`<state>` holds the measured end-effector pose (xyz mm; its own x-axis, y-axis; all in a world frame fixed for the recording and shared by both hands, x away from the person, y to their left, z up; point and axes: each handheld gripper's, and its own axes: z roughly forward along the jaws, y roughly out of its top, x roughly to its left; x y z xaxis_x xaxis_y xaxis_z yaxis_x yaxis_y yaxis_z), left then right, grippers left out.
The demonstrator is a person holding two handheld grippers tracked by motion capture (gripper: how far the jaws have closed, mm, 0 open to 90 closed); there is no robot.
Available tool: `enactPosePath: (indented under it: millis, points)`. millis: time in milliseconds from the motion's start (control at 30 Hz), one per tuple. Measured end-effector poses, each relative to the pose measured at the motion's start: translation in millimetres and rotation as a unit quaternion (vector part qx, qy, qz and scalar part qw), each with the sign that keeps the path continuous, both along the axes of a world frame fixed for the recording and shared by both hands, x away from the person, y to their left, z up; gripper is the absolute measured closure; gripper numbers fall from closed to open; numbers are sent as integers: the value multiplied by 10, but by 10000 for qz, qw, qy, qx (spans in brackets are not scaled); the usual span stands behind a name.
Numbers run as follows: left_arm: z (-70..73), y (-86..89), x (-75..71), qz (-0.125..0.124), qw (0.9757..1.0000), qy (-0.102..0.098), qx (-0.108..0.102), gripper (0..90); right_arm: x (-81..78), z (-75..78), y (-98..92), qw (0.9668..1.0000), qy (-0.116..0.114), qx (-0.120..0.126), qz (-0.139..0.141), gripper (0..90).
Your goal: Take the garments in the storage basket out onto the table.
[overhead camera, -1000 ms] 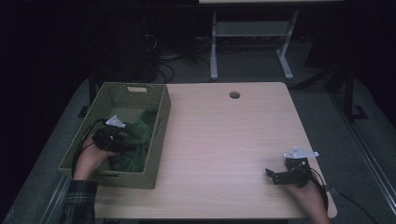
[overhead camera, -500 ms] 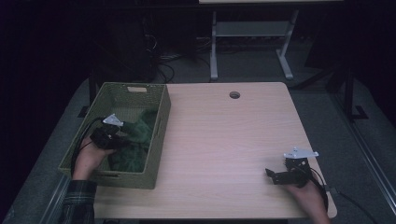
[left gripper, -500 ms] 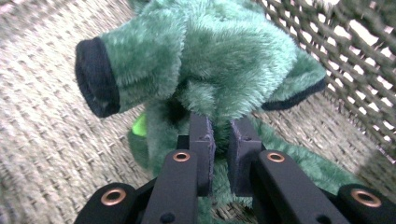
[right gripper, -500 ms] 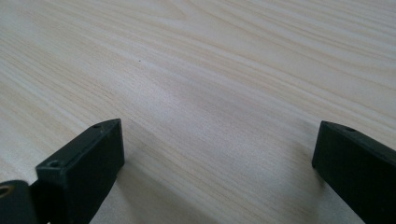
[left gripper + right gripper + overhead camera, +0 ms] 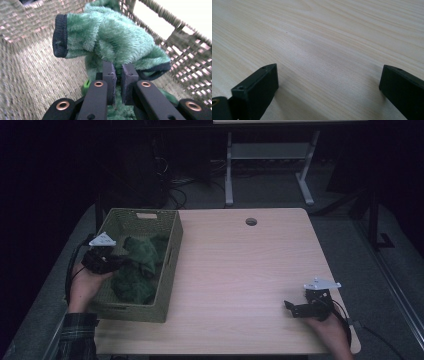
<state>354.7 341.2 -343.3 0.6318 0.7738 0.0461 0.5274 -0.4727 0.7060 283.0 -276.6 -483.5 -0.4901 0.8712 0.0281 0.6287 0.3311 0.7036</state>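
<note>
A green fleece cloth with black trim [image 5: 112, 37] lies in a woven olive basket [image 5: 137, 213] at the table's left. My left gripper [image 5: 117, 263] is inside the basket, and its jaws have just been closing. They are now shut on a fold of the cloth [image 5: 142, 262], which bulges over the left gripper [image 5: 118, 68] and hangs a little above the basket floor. At the near right of the table my right gripper [image 5: 292, 308] rests low, pointing left. The right gripper [image 5: 329, 72] stands wide open with bare wood between its jaws.
The basket wall [image 5: 25, 62] closes in around the left gripper. The light wooden table [image 5: 240, 265] has a round cable hole [image 5: 251, 221] at its far edge. A white stand's legs [image 5: 229, 175] are on the floor beyond.
The left gripper has pulled up and slightly left inside the basket, and a fold of the green cloth has come with it. The right gripper has stayed put.
</note>
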Motion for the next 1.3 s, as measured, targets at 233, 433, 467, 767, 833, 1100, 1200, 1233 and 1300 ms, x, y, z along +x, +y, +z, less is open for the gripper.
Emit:
enactPosePath:
  millis: [233, 433, 467, 767, 833, 1100, 1200, 1233, 1300]
  points:
    - [221, 84, -20, -4, 9991, -254, -328, 836, 0, 0, 0, 10000, -3, 0, 1, 21]
    - [446, 138, -54, -17, 9980, -425, -466, 837, 0, 0, 0, 10000, -2, 1, 0, 21]
    - [483, 144, -62, 14, 9975, -476, -517, 836, 0, 0, 0, 10000, -4, 1, 0, 21]
    - [767, 142, -96, -79, 9955, -634, -702, 839, 0, 0, 1, 10000, -1, 3, -2, 21]
    - [826, 135, -104, -94, 9951, -643, -750, 839, 0, 0, 1, 10000, -2, 3, -2, 21]
    - [1148, 105, -149, -183, 9919, -797, -968, 841, 0, 0, 1, 10000, 1, 4, -3, 21]
    - [1280, 69, -168, -233, 9901, -873, -1079, 841, 0, 0, 1, 10000, -1, 3, -2, 21]
    - [1320, 52, -174, -246, 9897, -897, -1091, 841, 0, 0, 0, 10000, -3, 3, -1, 21]
    - [1391, 17, -181, -289, 9890, -934, -1106, 841, 0, 0, 1, 10000, -1, 4, -2, 21]
